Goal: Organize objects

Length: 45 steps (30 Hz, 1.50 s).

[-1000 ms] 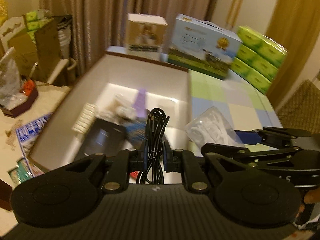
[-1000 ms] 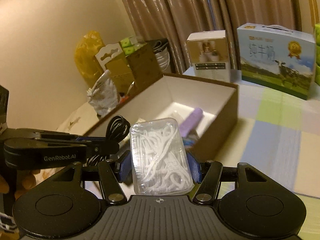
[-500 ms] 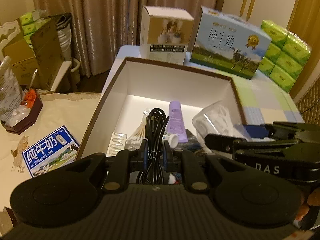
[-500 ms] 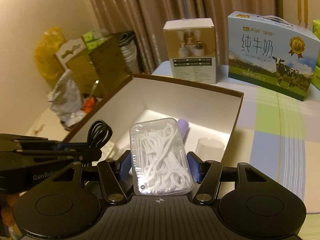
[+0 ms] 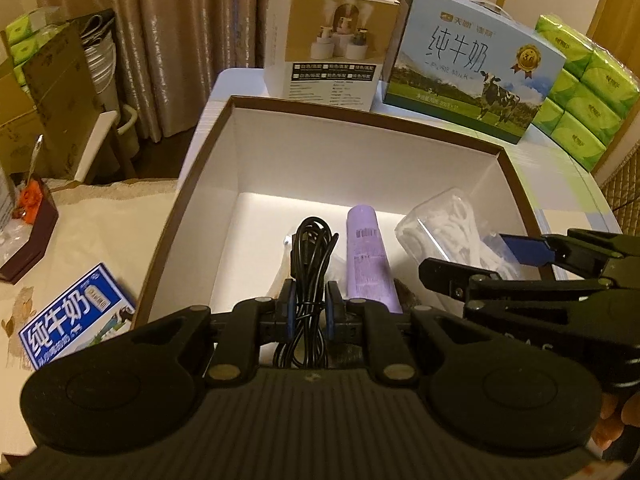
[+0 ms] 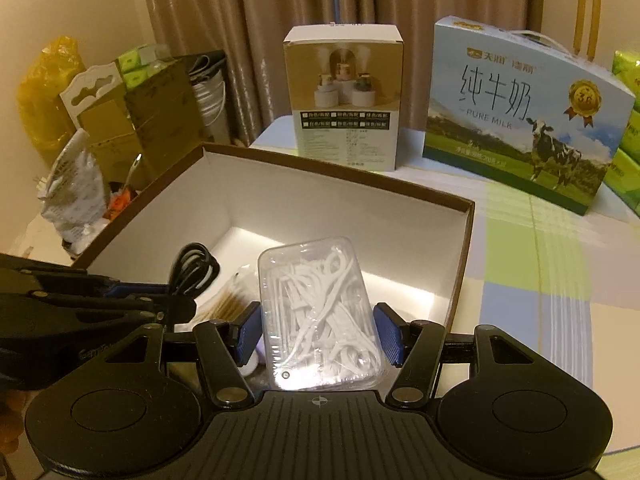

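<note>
My left gripper [image 5: 311, 312] is shut on a coiled black cable [image 5: 310, 276] and holds it over the open brown-rimmed white box [image 5: 360, 120]. My right gripper [image 6: 318, 330] is shut on a clear plastic case of white floss picks [image 6: 320, 312], also over the box [image 6: 320, 168]. A purple tube [image 5: 366, 256] lies in the box between the two grippers. The floss case [image 5: 444, 220] and the right gripper [image 5: 524, 252] show at the right of the left wrist view. The cable [image 6: 194, 270] and the left gripper show at the left of the right wrist view. Cotton swabs [image 6: 226, 304] lie in the box.
Behind the box stand a humidifier carton [image 5: 328, 36], a blue milk carton [image 5: 472, 64] and green tissue packs [image 5: 580, 88]. A small blue milk pack [image 5: 72, 320] lies left of the box. Cardboard boxes [image 6: 152, 116] and bags [image 6: 76, 196] stand at the left.
Both grippers have moved forward over the box, each still holding its object. The box interior now fills more of both views.
</note>
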Available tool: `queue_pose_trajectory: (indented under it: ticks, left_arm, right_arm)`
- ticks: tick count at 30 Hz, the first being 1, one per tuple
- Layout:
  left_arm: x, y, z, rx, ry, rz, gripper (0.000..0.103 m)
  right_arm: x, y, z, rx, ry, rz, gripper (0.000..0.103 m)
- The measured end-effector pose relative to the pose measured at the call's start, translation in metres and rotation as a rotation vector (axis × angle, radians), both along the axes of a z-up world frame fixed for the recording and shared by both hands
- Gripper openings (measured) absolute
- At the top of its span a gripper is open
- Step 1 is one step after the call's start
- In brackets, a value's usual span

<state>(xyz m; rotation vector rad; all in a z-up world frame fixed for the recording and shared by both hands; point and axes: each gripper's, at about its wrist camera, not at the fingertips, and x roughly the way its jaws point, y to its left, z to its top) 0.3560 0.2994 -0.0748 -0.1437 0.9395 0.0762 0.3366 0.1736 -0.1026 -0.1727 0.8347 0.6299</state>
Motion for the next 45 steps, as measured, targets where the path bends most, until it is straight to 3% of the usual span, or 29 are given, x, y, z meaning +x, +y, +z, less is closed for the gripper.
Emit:
queue_pose_trajectory:
  ticks: [4,9,13,15,17,24,36,45]
  left_arm:
    - [0.009,0.0,-0.006,0.002,-0.004,-0.032,0.012]
    - [0.003,0.003,-0.008,0.004,-0.003,-0.047,0.033]
    - [-0.01,0.007,-0.002,-0.009,-0.006,-0.043,0.041]
    - [-0.019,0.009,0.004,-0.014,-0.017,-0.041,0.054]
    - [-0.029,0.01,0.011,-0.014,-0.033,-0.04,0.066]
    - [-0.061,0.01,0.031,-0.003,-0.062,-0.009,0.082]
    - [-0.122,-0.001,0.06,0.001,-0.111,0.055,0.092]
    - [-0.158,-0.036,0.076,0.028,-0.128,0.073,0.097]
  right_arm:
    - [-0.006,-0.002,0.002,-0.009,-0.024,0.002,0.064]
    - [-0.02,-0.012,0.01,0.006,-0.03,0.027,0.076]
    - [-0.036,-0.018,0.018,0.01,-0.047,0.052,0.086]
    - [-0.044,-0.022,0.022,0.02,-0.053,0.058,0.093]
    - [-0.051,-0.026,0.027,0.035,-0.051,0.055,0.096]
    - [-0.073,-0.039,0.044,0.082,-0.04,0.037,0.101]
    - [-0.108,-0.072,0.065,0.136,-0.051,0.024,0.101]
    - [-0.133,-0.11,0.076,0.17,-0.047,0.015,0.101]
